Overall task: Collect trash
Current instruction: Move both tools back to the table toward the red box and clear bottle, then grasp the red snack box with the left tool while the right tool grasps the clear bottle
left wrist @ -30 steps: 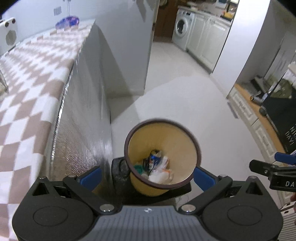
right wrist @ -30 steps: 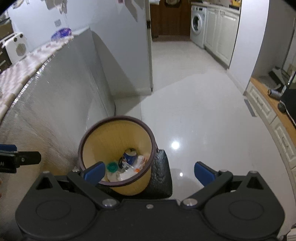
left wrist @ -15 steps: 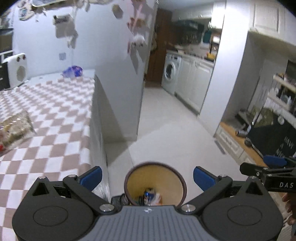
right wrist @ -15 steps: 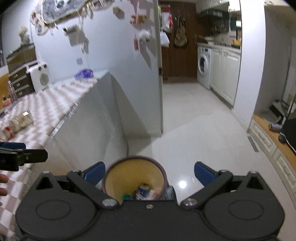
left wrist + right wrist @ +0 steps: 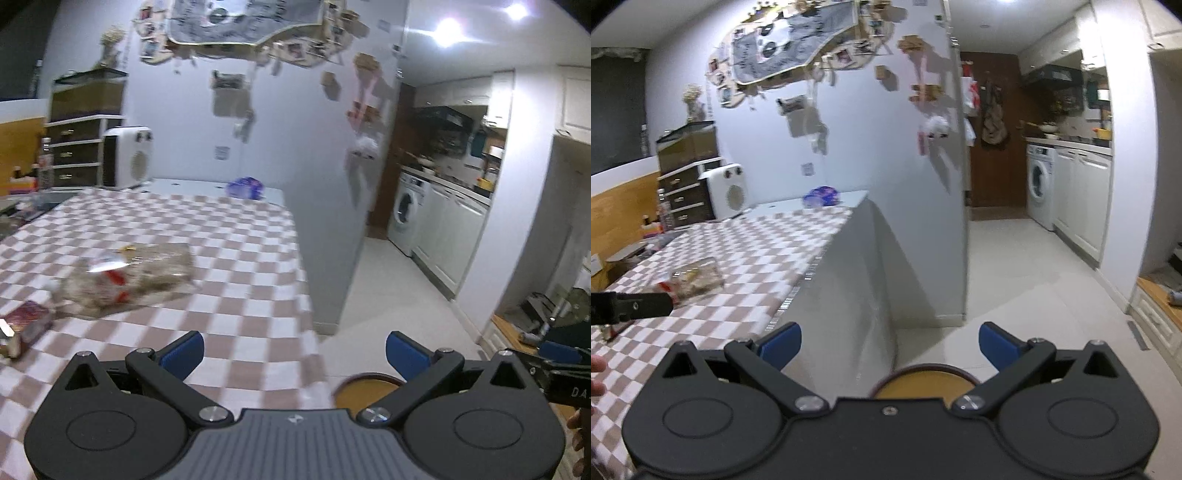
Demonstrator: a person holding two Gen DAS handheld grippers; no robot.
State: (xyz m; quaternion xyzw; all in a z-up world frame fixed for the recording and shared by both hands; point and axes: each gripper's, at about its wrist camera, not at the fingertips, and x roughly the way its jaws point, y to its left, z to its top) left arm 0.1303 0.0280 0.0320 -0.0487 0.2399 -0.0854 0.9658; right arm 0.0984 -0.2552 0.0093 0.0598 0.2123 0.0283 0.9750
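A clear crumpled plastic wrapper (image 5: 129,277) with red print lies on the checkered tablecloth (image 5: 236,258); it also shows in the right wrist view (image 5: 694,278). A dark red packet (image 5: 27,323) lies at the table's left edge. My left gripper (image 5: 293,350) is open and empty above the table's near corner. My right gripper (image 5: 888,343) is open and empty over the floor beside the table. The yellow trash bin (image 5: 365,389) with a dark rim sits on the floor below both grippers (image 5: 923,382); its contents are hidden.
A purple bag (image 5: 245,187) lies at the table's far end by a white heater (image 5: 127,157). The table's grey side panel (image 5: 849,280) drops to the white floor. A washing machine (image 5: 1039,184) and cabinets line the right wall.
Both grippers have tilted and risen from looking down into the bin to looking across the table. The bin has slid to the bottom of both views. Both stay open.
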